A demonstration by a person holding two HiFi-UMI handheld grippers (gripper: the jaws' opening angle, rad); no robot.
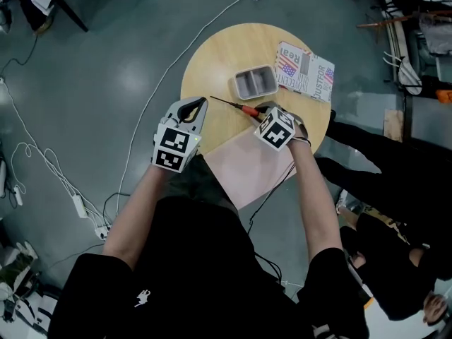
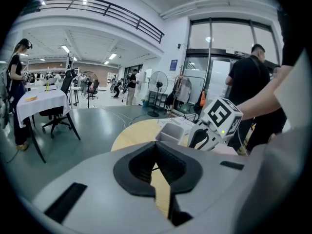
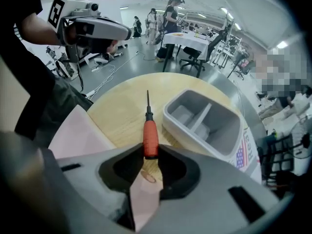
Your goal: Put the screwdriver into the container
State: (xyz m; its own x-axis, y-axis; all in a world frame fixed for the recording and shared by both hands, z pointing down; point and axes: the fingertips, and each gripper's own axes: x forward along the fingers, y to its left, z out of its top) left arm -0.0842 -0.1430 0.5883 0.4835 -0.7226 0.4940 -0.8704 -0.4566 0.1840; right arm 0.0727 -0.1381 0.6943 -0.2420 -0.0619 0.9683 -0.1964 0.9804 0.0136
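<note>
A: Tool state?

B: Right gripper point(image 3: 150, 152) has its jaws closed most of the way, clamped on the orange handle of the screwdriver point(image 3: 150, 139), near the butt end. Left gripper point(image 2: 157, 146) has its jaws together, nothing in them, held off to the side.

A: Where's the screwdriver relative to the target?

B: Over the round wooden table point(image 1: 212, 62), just beside the grey container point(image 3: 195, 136), not in it. The shaft points away from the jaws. Can't tell if the tip is clear of the wood.

A: Handling?

B: My read: light, rigid, nothing fragile. The handle looks ribbed, so decent bite. The thin dark shaft would be slick, so stay on the handle. The grip sits at the very end, so the whole length hangs out front and could pivot in the pads. A hold nearer mid-handle would be steadier.

A: Will it fit?

B: Container has 2 compartments with a divider. The screwdriver looks about as long as the tray, so it probably goes in lengthwise or leans on a rim.

A: Surface, room?

B: Smooth wood top. A pink sheet point(image 1: 251, 171) hangs over the near edge, and a flag-print booklet point(image 1: 305, 69) lies beside the container. Glossy grey floor point(image 1: 106, 83) with white cables point(image 1: 162, 69) running across it. Open hall, other tables, chairs, people around, and 1 person close on the right.
</note>
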